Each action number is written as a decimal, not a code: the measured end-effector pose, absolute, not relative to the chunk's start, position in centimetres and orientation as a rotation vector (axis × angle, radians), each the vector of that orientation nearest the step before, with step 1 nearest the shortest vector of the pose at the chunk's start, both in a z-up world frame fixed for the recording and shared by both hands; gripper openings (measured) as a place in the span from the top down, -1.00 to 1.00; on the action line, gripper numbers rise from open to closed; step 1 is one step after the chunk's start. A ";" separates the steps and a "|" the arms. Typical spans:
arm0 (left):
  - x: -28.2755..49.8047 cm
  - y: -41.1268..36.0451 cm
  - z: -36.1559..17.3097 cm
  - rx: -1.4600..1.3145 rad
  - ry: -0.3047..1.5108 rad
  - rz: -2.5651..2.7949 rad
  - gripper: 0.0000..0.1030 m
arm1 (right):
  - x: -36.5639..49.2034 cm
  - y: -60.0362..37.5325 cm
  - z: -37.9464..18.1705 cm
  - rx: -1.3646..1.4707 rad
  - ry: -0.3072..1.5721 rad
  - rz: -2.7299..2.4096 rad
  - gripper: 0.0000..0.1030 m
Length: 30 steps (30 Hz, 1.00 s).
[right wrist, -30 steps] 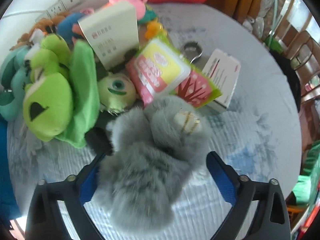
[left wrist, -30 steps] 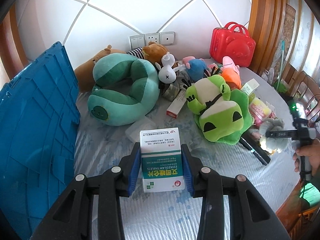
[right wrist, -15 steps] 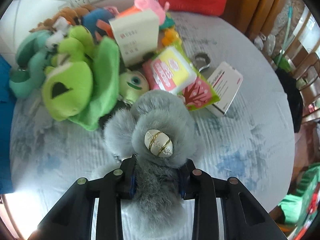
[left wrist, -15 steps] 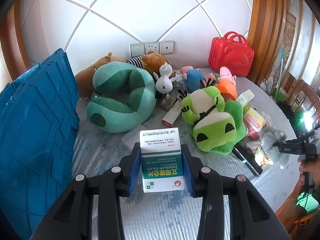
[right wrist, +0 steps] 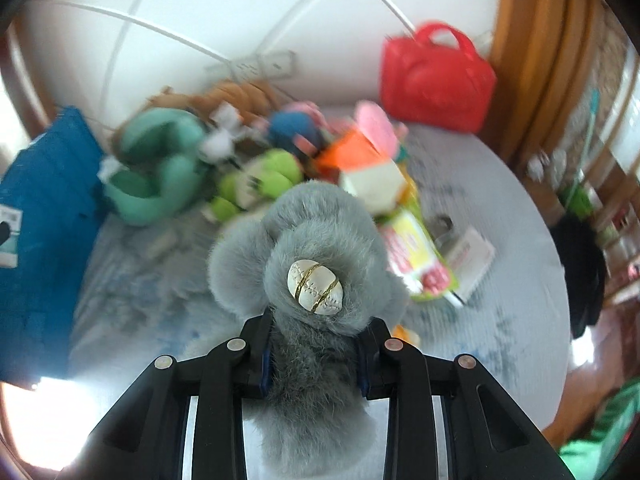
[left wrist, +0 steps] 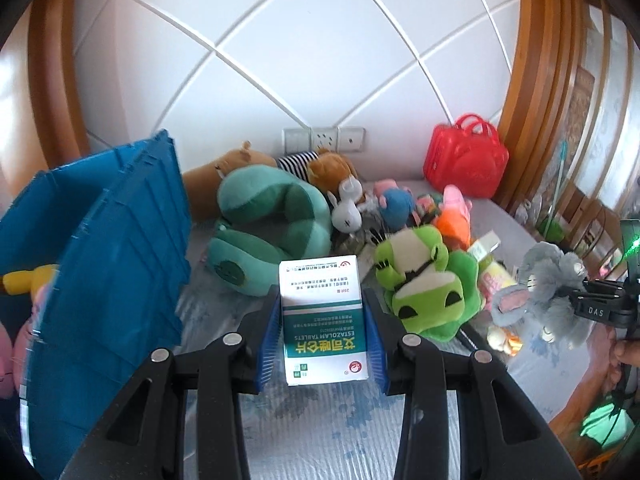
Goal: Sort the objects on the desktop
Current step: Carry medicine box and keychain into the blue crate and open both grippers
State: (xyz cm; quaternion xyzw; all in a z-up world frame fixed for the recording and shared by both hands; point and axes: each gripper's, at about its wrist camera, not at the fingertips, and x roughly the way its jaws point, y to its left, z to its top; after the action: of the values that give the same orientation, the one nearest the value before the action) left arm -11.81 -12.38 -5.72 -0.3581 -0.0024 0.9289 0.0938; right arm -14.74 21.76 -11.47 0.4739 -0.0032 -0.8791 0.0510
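Observation:
My left gripper point(left wrist: 323, 338) is shut on a white and green medicine box point(left wrist: 322, 322), held upright above the tablecloth. My right gripper point(right wrist: 314, 354) is shut on a grey furry plush toy point(right wrist: 308, 240) with a white button; that grey plush point(left wrist: 548, 280) also shows lifted at the right edge of the left wrist view, with a hand below it. A blue storage crate point(left wrist: 92, 264) stands open at the left, with a yellow toy point(left wrist: 28, 280) inside. A green frog plush point(left wrist: 424, 284) lies just right of the box.
A teal neck pillow point(left wrist: 272, 232), brown plush point(left wrist: 236, 168), white rabbit toy point(left wrist: 346, 212) and other small toys crowd the back. A red toy case point(left wrist: 464, 160) stands at the back right. Snack packets point(right wrist: 416, 256) and a white box point(right wrist: 470, 256) lie right of centre.
My right gripper closed on the grey plush and lifted it off the table. My left gripper rose and tilted up with the medicine box, bringing the crate's inside into view.

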 end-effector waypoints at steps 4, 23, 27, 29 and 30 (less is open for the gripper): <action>-10.9 -15.0 -3.3 -1.032 -0.042 2.790 0.27 | -14.6 17.5 -8.1 1.336 0.033 -2.651 0.44; -4.7 -33.3 5.7 -0.929 -0.122 3.130 0.27 | -13.8 -12.1 3.1 0.847 0.266 -2.278 0.44; -3.7 -37.3 5.7 -0.942 -0.142 3.178 0.27 | -14.1 -18.0 4.6 0.799 0.302 -2.212 0.44; -3.6 -38.6 5.5 -0.949 -0.153 3.187 0.27 | -14.4 -20.5 4.9 0.796 0.313 -2.189 0.44; -3.5 -39.2 5.3 -0.955 -0.161 3.190 0.27 | -14.7 -21.6 4.7 0.802 0.321 -2.183 0.44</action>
State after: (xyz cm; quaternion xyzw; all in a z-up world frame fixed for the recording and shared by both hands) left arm -3.49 -39.23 5.34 -0.2851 -0.0481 0.9525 -0.0958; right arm -14.72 -21.61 4.72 0.3149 0.1261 -0.8576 0.3866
